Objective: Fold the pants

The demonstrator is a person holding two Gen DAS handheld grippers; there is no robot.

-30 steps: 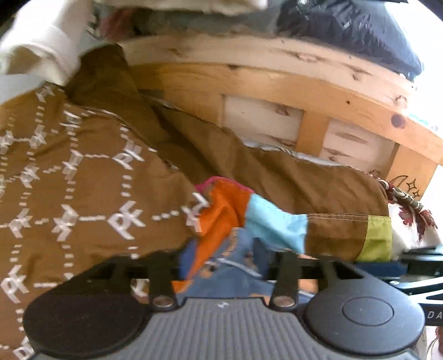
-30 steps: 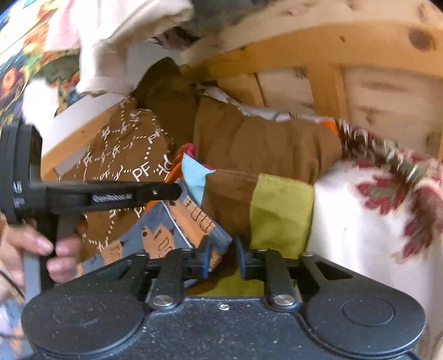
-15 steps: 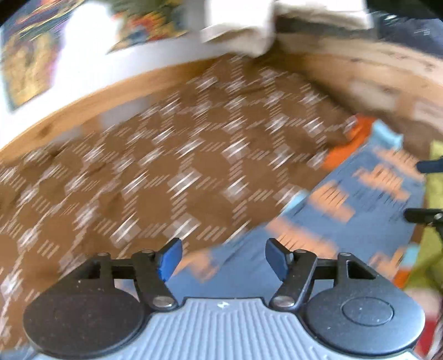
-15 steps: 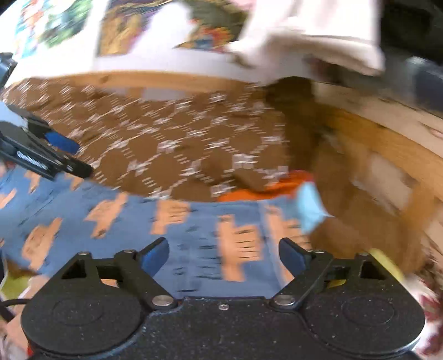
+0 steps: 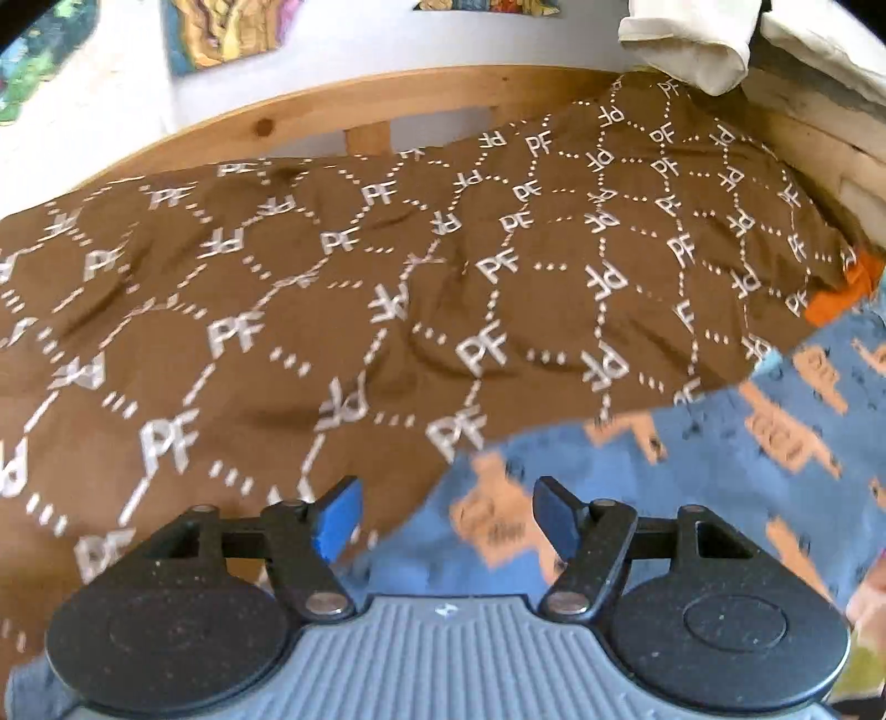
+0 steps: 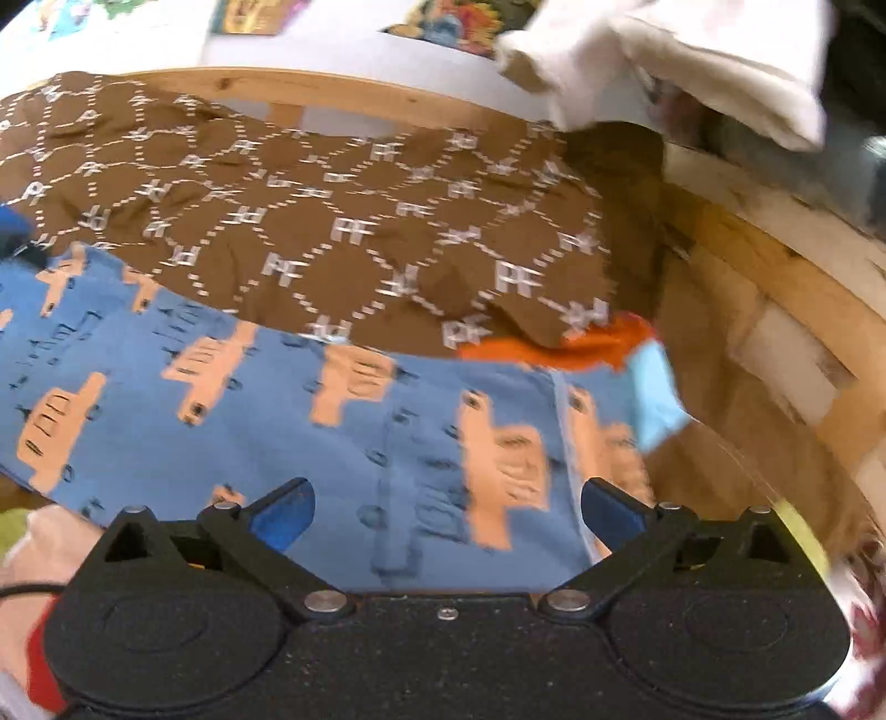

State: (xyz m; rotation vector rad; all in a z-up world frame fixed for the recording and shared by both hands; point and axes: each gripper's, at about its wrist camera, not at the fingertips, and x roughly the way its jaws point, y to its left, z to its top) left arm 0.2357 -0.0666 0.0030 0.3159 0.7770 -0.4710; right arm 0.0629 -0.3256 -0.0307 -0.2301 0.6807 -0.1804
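Both grippers hover over blue pants [image 6: 332, 443] lying flat on a brown bedspread [image 5: 332, 332]. Left gripper [image 5: 446, 518] jaws spread, just narrowing, pinching nothing; right gripper [image 6: 446, 512] jaws just opened wide, empty.

**Room around me: bed, pine frame, white wall**

I'm looking over a brown bedspread [image 5: 343, 310] printed with white "PF" letters in dotted hexagons, creased, covering most of the bed. A pale pine bed rail [image 5: 310, 119] curves behind it, with slatted wood panels [image 6: 775, 310] on my right. White wall [image 5: 354, 50] beyond, colourful posters [image 5: 227, 33] pinned up. Cream cloth [image 6: 692, 61] is draped over the frame's corner. Bright daylight.
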